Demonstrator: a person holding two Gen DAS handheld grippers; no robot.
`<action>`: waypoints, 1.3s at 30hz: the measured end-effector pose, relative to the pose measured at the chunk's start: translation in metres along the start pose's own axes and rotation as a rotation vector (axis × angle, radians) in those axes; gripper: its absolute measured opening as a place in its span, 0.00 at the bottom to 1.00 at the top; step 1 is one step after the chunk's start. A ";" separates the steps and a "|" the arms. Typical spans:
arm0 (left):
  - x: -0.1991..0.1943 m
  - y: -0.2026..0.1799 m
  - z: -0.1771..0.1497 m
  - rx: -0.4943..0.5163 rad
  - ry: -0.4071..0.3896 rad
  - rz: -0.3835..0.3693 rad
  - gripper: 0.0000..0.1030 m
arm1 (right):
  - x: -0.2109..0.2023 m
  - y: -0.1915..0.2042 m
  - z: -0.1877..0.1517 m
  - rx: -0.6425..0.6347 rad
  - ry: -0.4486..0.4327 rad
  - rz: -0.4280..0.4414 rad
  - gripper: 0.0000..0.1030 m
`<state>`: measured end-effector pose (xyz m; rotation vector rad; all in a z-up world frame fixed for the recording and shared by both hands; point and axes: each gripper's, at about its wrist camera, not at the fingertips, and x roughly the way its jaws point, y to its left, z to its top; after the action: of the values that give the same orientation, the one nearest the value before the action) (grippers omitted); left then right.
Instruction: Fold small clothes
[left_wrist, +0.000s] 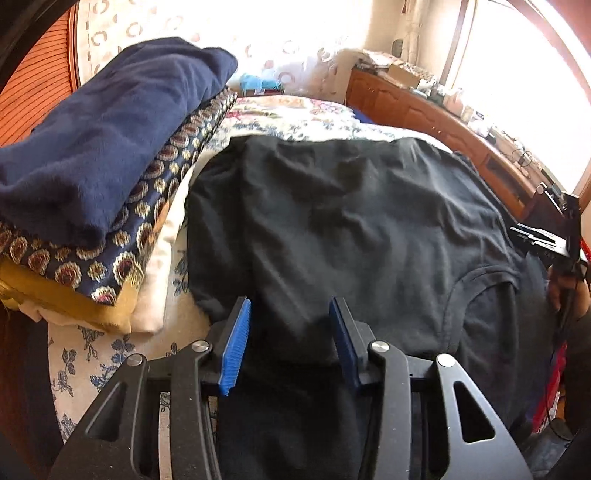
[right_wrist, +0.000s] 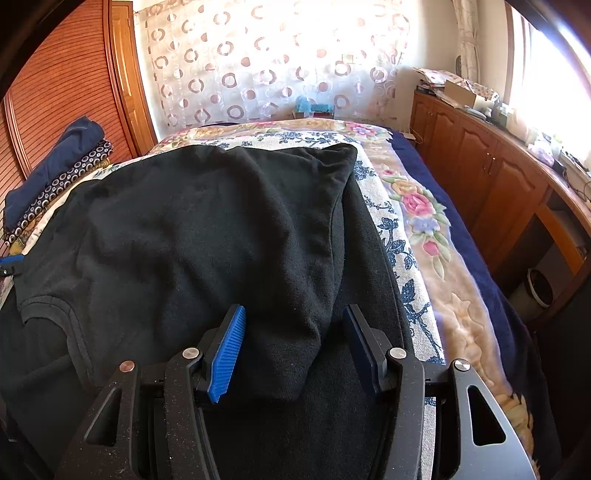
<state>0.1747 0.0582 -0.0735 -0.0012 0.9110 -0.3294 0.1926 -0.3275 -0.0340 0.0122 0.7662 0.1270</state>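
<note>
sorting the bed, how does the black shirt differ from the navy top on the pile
The black shirt lies spread out across the bedspread, wrinkled, with one sleeve folded inward; the navy top is already folded compact. The black shirt rests directly on the bedspread, while the navy top sits atop a stack of folded clothes. Both are dark, plain fabric.

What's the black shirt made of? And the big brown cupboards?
The black shirt looks like soft cotton knit: matte, slightly fuzzy, wrinkling easily. The cupboards look like varnished wood: orange-brown, glossy, with raised panel doors. Neither can be confirmed by sight alone.
</note>
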 end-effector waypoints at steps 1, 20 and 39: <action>0.001 0.000 -0.001 0.000 0.003 0.001 0.44 | 0.000 0.000 0.000 0.001 0.000 0.001 0.55; -0.024 -0.019 0.001 0.058 -0.129 -0.023 0.06 | -0.007 0.009 -0.006 -0.053 -0.024 0.012 0.22; -0.136 -0.032 -0.008 0.050 -0.345 -0.126 0.05 | -0.112 0.006 0.009 -0.092 -0.193 0.125 0.04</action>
<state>0.0820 0.0667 0.0314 -0.0680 0.5613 -0.4537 0.1179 -0.3342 0.0504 -0.0145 0.5660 0.2759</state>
